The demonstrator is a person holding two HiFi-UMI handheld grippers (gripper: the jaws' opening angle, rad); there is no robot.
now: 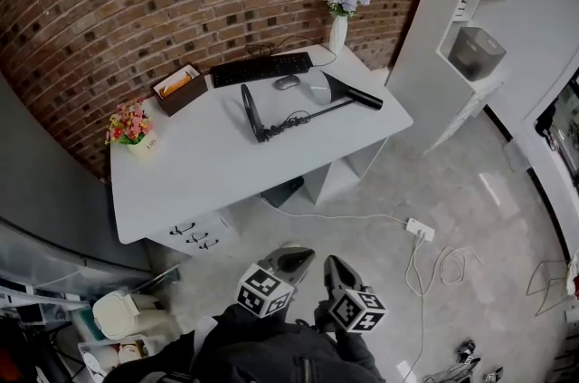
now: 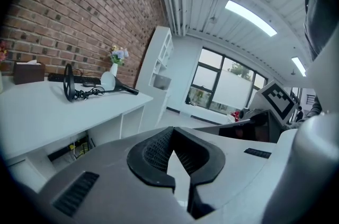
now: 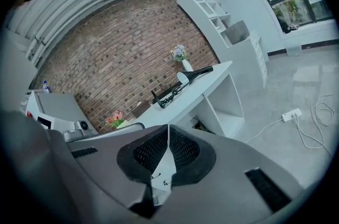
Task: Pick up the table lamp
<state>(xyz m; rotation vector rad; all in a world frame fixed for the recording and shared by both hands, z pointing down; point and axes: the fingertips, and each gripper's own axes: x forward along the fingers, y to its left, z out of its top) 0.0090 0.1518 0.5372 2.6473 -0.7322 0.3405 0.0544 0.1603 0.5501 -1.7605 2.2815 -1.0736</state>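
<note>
The black table lamp [image 1: 303, 107] lies on its side in the middle of the white desk [image 1: 208, 173], its round base toward the left and its shade pointing right. The lamp [image 2: 90, 89] shows far off in the left gripper view and again as a small lamp [image 3: 183, 85] in the right gripper view. My left gripper [image 1: 298, 262] and right gripper [image 1: 333, 268] hang side by side over the floor, well short of the desk's front edge. Both are shut with nothing between the jaws.
On the desk stand a black keyboard [image 1: 261, 68], a mouse [image 1: 287, 82], a white vase of flowers [image 1: 338, 19], a brown tissue box [image 1: 178, 89] and a small flower pot [image 1: 132, 128]. A white shelf unit [image 1: 470, 19] stands at right. A power strip and cables [image 1: 425, 241] lie on the floor.
</note>
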